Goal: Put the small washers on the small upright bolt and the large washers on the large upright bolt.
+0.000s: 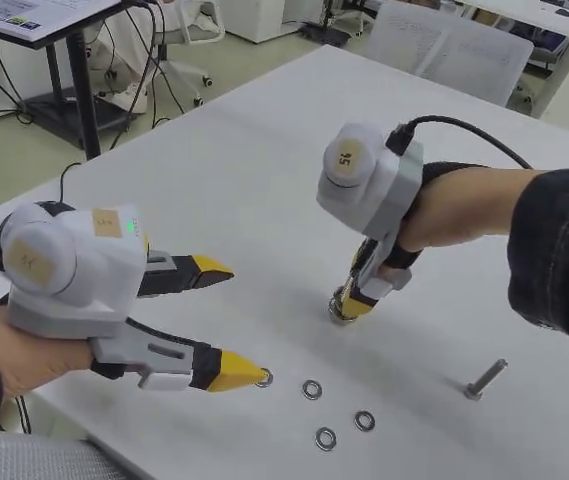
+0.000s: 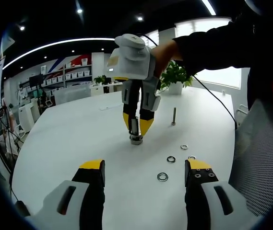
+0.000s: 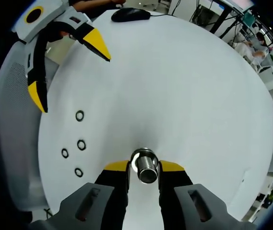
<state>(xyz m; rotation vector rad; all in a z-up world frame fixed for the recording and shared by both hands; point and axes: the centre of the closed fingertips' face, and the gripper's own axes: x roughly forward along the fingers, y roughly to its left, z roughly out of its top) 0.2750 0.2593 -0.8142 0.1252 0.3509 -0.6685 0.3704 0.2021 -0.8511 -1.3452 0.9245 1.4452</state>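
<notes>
Left side: the left gripper (image 1: 222,320) is held low over the near edge of the white table (image 1: 264,170). Its jaws are spread wide, with nothing between them. The yellow tip of its lower jaw lies just beside the leftmost washer (image 1: 263,378); contact cannot be confirmed.

Centre, near edge: the other three washers (image 1: 311,389) lie flat on the table in a loose cluster to the right of the first one, apart from each other. No washer sits on either bolt. From these views, small and large washers cannot be told apart.

Centre: the right gripper (image 1: 354,303) points steeply down at the table, held by a hand (image 1: 454,205) in a dark sleeve. Its jaws are clamped on the large bolt (image 1: 340,315), which stands upright with its lower end on the table surface. In the right gripper view the bolt's round metal end sits squarely between the two yellow pads (image 3: 118,166). In the left gripper view this bolt stands beyond the washers.

Right side: the small bolt (image 1: 484,379) stands on its head on the table, well apart from the large bolt and to the right of the washers. Nothing touches it.
</notes>
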